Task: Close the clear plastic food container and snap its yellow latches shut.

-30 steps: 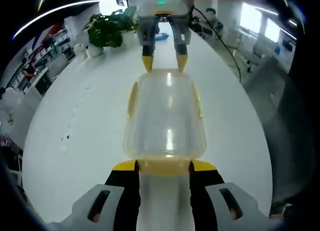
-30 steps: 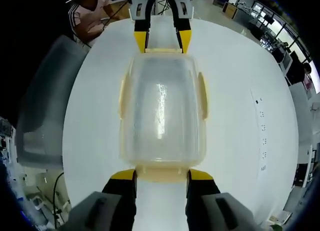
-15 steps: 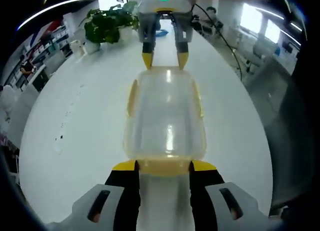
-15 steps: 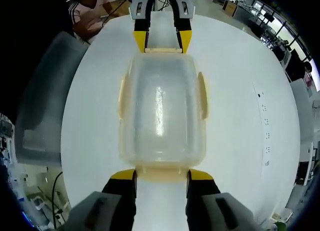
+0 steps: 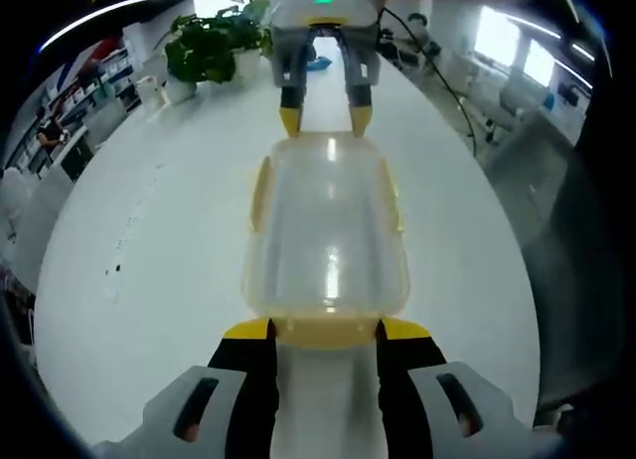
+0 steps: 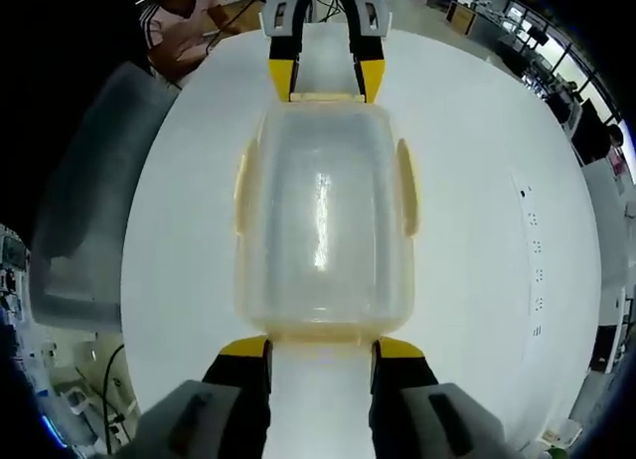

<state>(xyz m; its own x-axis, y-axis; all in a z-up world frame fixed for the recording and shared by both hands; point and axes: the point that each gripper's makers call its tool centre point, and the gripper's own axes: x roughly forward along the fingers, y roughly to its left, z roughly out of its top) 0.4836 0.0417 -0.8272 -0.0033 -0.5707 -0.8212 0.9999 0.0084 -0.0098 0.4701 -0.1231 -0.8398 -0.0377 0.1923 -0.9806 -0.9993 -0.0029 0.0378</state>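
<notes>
left gripper view:
container: clear plastic food container [image 5: 327, 230] lid-on, sitting mid-desk on the white desk [image 5: 149, 250], long axis running straight away from the camera
latches: yellow latches [image 5: 260, 193] visible on both long sides plus a yellow strip at the near end
left gripper [image 5: 325, 329]: jaws spread apart, yellow tips at the near end of the container, one either side of the end latch; gripping nothing
right gripper [image 5: 322, 121]: comes in from the far end, jaws apart, tips at the far edge of the lid
far desk edge: potted plant [image 5: 207, 50]

right gripper view:
container: same box [image 6: 323, 221], centred on the desk [image 6: 477, 211], side latches [image 6: 406, 186] lying against the walls
right gripper [image 6: 320, 349]: jaws parted, tips at the near end, nothing clamped
left gripper [image 6: 325, 79]: opposite end, jaws apart, tips at the lid edge
desk's left side: grey bin [image 6: 84, 201] just off the edge
</notes>
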